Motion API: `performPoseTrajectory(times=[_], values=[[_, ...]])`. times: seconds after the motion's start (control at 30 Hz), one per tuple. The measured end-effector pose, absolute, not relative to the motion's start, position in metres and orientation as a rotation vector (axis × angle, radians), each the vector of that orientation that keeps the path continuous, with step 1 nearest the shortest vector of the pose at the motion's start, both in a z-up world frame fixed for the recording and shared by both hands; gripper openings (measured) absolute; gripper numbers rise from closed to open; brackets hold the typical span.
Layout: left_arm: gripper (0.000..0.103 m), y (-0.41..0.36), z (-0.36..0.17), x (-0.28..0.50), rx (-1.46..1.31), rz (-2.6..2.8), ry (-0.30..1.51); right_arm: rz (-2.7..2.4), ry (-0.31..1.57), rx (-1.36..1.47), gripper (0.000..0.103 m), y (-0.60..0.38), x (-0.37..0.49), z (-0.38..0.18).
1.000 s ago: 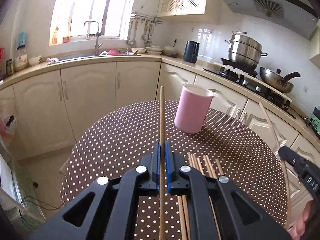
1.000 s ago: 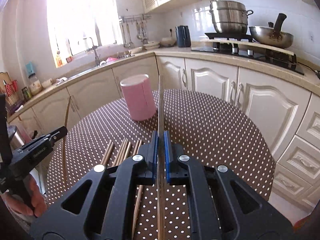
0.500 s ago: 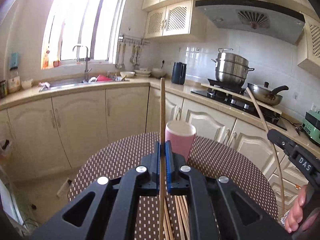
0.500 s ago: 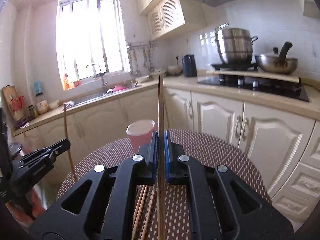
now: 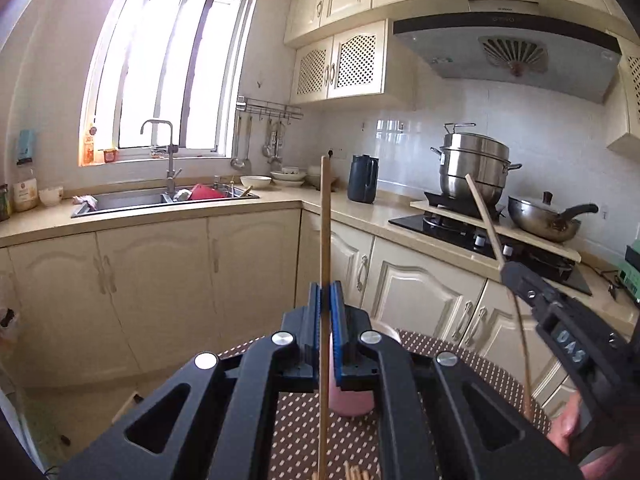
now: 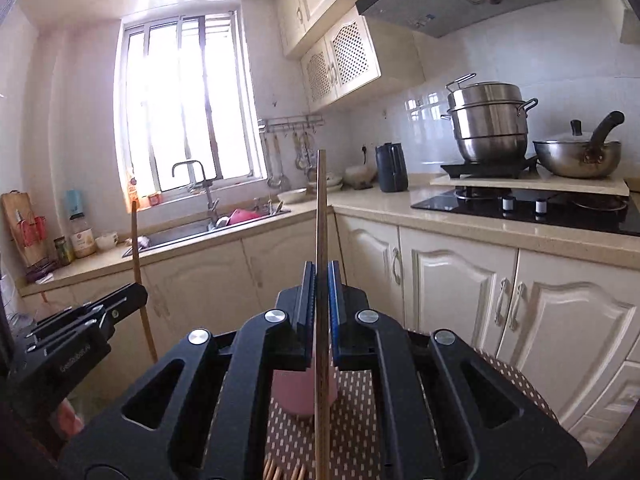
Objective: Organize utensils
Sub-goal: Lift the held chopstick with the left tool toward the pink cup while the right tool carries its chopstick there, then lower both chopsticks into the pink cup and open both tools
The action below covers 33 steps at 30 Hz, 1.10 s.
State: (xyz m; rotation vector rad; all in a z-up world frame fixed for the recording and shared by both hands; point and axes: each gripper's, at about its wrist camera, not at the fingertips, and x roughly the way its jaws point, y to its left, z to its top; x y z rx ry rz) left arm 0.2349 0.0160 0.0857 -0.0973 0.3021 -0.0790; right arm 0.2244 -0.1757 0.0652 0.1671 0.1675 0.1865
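Note:
My left gripper (image 5: 327,292) is shut on a wooden chopstick (image 5: 325,216) that stands upright between its blue pads. My right gripper (image 6: 321,272) is shut on another wooden chopstick (image 6: 321,208), also upright. Both are raised above the table. A pink cup (image 5: 352,404) stands on the dotted table (image 5: 296,432), mostly hidden behind the left gripper; it also shows in the right wrist view (image 6: 296,396). Several loose chopsticks (image 6: 280,472) lie on the table below. The right gripper shows in the left wrist view (image 5: 516,276) with its chopstick (image 5: 484,216).
Cream cabinets (image 5: 160,280) and a counter with a sink (image 5: 160,198) run behind the table. A stove with a steel pot (image 6: 488,120) and a wok (image 6: 576,156) is at the right. A dark kettle (image 5: 362,180) stands in the corner.
Both grippers have risen and tilted up with their chopsticks. The table and pink cup have dropped low in both views, behind the grippers.

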Motion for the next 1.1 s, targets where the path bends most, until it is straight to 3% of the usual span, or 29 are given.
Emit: performPoseTrajectory(times=[0.47,1.1], values=[[0.005,0.027,0.100,0.305,-0.250,-0.160,0.143,0.222,0.133,0.343,0.007,-0.168,0.320,0.064],[0.005,0.030,0.079,0.356,-0.295,-0.175,0.150,0.233,0.039,0.348,0.007,-0.149,0.359,0.038]])
